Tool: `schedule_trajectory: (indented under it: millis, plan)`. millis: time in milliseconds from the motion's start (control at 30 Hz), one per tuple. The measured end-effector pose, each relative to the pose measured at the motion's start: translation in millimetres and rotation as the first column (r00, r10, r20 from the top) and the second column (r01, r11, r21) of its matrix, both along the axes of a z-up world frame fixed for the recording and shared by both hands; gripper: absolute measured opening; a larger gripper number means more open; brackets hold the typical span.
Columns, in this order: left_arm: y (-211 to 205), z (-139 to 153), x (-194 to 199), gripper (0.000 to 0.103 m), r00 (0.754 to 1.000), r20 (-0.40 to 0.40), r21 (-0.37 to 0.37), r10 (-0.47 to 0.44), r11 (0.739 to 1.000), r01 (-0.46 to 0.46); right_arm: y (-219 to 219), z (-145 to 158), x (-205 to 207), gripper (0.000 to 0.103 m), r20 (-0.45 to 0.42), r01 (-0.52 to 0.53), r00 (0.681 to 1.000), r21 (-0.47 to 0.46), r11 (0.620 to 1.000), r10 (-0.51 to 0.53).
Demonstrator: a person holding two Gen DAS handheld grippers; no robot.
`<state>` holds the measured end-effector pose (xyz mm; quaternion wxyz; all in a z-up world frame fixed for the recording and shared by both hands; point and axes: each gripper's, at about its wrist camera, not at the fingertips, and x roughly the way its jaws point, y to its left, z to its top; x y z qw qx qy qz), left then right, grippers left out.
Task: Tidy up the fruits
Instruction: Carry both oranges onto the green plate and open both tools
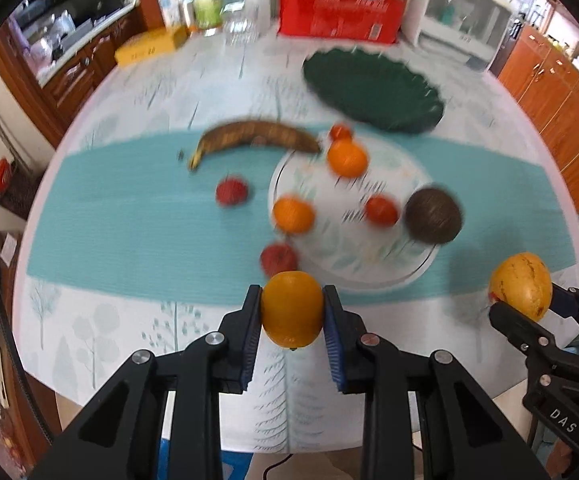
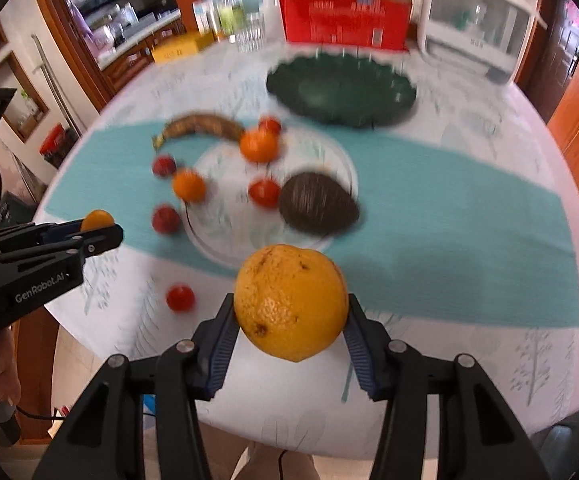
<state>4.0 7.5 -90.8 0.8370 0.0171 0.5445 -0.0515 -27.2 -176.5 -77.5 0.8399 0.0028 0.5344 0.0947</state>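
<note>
My left gripper [image 1: 292, 312] is shut on a small orange [image 1: 292, 309], lifted above the near table edge. My right gripper [image 2: 290, 312] is shut on a large spotted orange [image 2: 290, 302], also held in the air; that fruit also shows at the right edge of the left wrist view as the spotted orange [image 1: 521, 285]. On the table lie a brown banana [image 1: 255, 136], two more oranges [image 1: 347, 157] [image 1: 292, 214], a dark avocado [image 1: 433, 216], and several small red fruits such as one [image 1: 231, 192]. An empty dark green dish [image 1: 373, 90] sits behind them.
A pale patterned plate [image 1: 353, 256] lies on a teal runner [image 1: 129, 216]. At the table's far edge stand a red box [image 1: 341, 14], a white appliance [image 1: 461, 20], a yellow box [image 1: 149, 46] and bottles. A small red fruit [image 2: 180, 297] lies near the front edge.
</note>
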Motion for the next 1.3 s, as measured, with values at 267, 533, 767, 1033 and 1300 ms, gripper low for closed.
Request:
schedule_trajectory:
  millis: [267, 533, 767, 1033, 1300]
  plan:
    - [-36.9, 61.9, 42.3, 0.027, 0.989, 0.128, 0.014, -0.072, 0.997, 0.071, -18.4, 58.1, 50.4, 0.051, 0.129, 0.013, 0.991, 0.022, 1.000, -0.016]
    - [-64.7, 88.4, 122.3, 0.027, 0.971, 0.194, 0.053, -0.143, 0.989, 0.135, -39.9, 80.2, 136.6, 0.051, 0.182, 0.077, 0.980, 0.027, 0.997, -0.081]
    - [-81.5, 72.5, 218.6, 0.027, 0.971, 0.186, 0.023, -0.154, 0.988, 0.152, -52.5, 40.4, 236.0, 0.051, 0.111, 0.136, 0.984, 0.030, 0.990, -0.139]
    - [-104.3, -4.9, 306.5, 0.027, 0.982, 0.073, 0.000, -0.176, 0.984, 0.177, -57.2, -42.1, 295.7, 0.051, -0.015, 0.160, 0.987, 0.018, 0.987, -0.159]
    - [-118.8, -77.5, 333.5, 0.027, 0.978, -0.047, 0.005, -0.204, 0.979, 0.205, -57.1, -101.2, 315.2, 0.051, -0.116, 0.148, 0.982, -0.043, 0.988, -0.152]
